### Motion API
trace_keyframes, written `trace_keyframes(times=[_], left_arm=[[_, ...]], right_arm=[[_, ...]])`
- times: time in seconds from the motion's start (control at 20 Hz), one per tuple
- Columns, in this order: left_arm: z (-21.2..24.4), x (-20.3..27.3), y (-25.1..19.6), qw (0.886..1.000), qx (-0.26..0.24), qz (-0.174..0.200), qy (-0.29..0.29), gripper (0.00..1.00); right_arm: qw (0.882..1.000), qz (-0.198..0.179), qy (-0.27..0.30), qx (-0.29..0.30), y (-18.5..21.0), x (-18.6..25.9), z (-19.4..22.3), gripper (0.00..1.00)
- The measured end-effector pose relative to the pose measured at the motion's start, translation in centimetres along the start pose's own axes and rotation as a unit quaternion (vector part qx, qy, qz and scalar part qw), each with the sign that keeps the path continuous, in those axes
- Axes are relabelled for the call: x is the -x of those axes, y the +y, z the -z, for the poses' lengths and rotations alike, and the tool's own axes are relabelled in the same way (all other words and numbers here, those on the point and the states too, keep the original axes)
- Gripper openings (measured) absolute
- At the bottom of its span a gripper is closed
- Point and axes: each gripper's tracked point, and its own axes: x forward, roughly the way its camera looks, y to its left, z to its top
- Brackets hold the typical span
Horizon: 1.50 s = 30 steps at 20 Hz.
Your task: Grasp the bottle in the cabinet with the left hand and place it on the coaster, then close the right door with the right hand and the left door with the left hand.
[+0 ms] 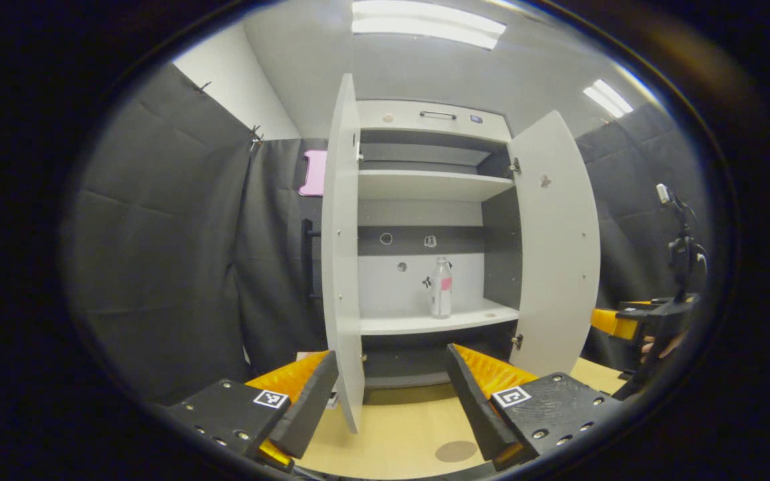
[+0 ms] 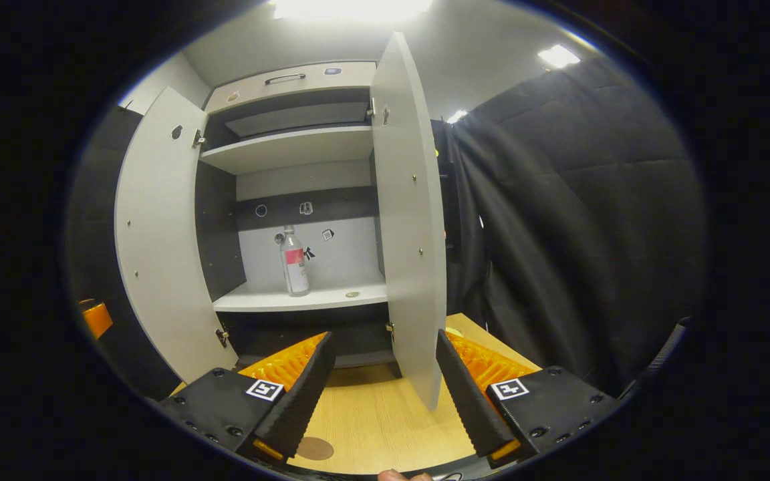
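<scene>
Zero steps done. Bottle (image 1: 441, 287) stands upright on cabinet's lower shelf (image 1: 425, 323), near its front edge. Both doors open. Coaster (image 1: 456, 451) bare at table's near edge. Left gripper (image 1: 392, 401) and right gripper (image 2: 385, 394) both spread wide, holding nothing.

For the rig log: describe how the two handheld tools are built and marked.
Each tool, left and right, has two wedge-shaped fingers with ribbed pads on black, screw-studded blocks. Each block carries a small square black-and-white marker. In the left gripper view, the other tool shows a dark body and a hand holding it.
</scene>
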Motion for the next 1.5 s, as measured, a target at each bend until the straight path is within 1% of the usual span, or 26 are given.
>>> trace_keyframes(times=[0.05, 0.1, 0.4, 0.45, 0.5, 0.55, 0.7, 0.75, 0.8, 0.85, 0.9, 1.0, 1.1, 1.15, 1.2, 1.25, 1.3, 1.35, 1.45, 1.5], left_arm=[[0.2, -0.1, -0.5, 1.0, 0.003, 0.006, 0.003, 0.95], [0.3, -0.1, -0.9, 1.0, 0.007, 0.012, 0.004, 0.95], [0.0, -1.6, -3.4, 0.999, 0.012, 0.037, 0.0, 0.94], [0.0, -2.0, -3.6, 0.999, 0.015, 0.038, 0.001, 0.95], [0.1, -2.4, -3.9, 0.999, 0.017, 0.038, 0.003, 0.95], [0.3, -2.7, -4.0, 0.999, 0.02, 0.037, 0.006, 0.95], [0.5, -4.5, -4.5, 0.999, 0.03, 0.04, 0.018, 0.95], [0.4, -5.2, -4.8, 0.998, 0.033, 0.044, 0.018, 0.95], [0.4, -6.1, -5.1, 0.998, 0.035, 0.048, 0.017, 0.95], [0.2, -7.0, -5.5, 0.998, 0.036, 0.051, 0.016, 0.95], [0.2, -8.0, -5.9, 0.998, 0.036, 0.053, 0.014, 0.94], [-0.3, -10.1, -6.7, 0.998, 0.03, 0.051, 0.015, 0.94], [-1.1, -12.4, -8.0, 0.998, 0.028, 0.057, 0.003, 0.95], [-1.6, -13.8, -8.8, 0.998, 0.026, 0.063, -0.002, 0.97], [-1.8, -15.4, -9.5, 0.998, 0.019, 0.067, -0.003, 0.95], [-2.0, -17.1, -10.0, 0.998, 0.009, 0.064, 0.0, 0.94], [-2.3, -18.7, -10.4, 0.998, 0.0, 0.062, -0.001, 0.94], [-2.8, -20.4, -11.1, 0.998, -0.004, 0.063, -0.005, 0.98], [-3.7, -23.7, -12.2, 0.998, -0.012, 0.066, -0.011, 0.94], [-4.0, -25.4, -12.6, 0.998, -0.018, 0.065, -0.013, 0.94]], right_arm=[[1.0, 0.0, -0.004, 0.002, 0.0, 0.2, -0.3, 0.94], [1.0, 0.002, -0.006, 0.005, -0.2, 0.4, -0.4, 0.97], [1.0, 0.019, -0.014, 0.013, -2.1, 1.3, -1.3, 0.96], [1.0, 0.021, -0.015, 0.013, -2.4, 1.3, -1.5, 0.94], [0.999, 0.024, -0.016, 0.014, -2.7, 1.3, -1.7, 0.94], [0.999, 0.028, -0.017, 0.016, -3.1, 1.2, -1.9, 0.96], [0.999, 0.045, -0.018, 0.023, -4.5, 0.6, -2.5, 0.96], [0.998, 0.047, -0.023, 0.026, -4.9, 0.2, -2.8, 0.94], [0.998, 0.05, -0.026, 0.025, -5.6, -0.2, -2.9, 0.96], [0.998, 0.051, -0.034, 0.016, -6.2, -0.7, -3.0, 0.94], [0.998, 0.056, -0.041, 0.01, -6.9, -1.4, -2.8, 0.96], [0.997, 0.07, -0.026, 0.009, -8.8, -2.8, -1.6, 0.96], [0.997, 0.075, -0.011, 0.011, -10.2, -4.0, -1.1, 0.97], [0.996, 0.083, -0.013, 0.012, -11.2, -4.5, -1.3, 0.94], [0.996, 0.092, -0.017, 0.013, -12.3, -5.0, -1.6, 0.94], [0.995, 0.1, -0.02, 0.012, -13.3, -5.5, -1.9, 0.97], [0.994, 0.108, -0.023, 0.01, -14.4, -5.9, -2.0, 0.96], [0.993, 0.116, -0.023, 0.007, -15.4, -6.3, -2.2, 0.96], [0.992, 0.123, -0.016, 0.005, -17.1, -7.6, -1.8, 0.96], [0.992, 0.127, -0.01, 0.006, -17.9, -8.3, -1.4, 0.96]])
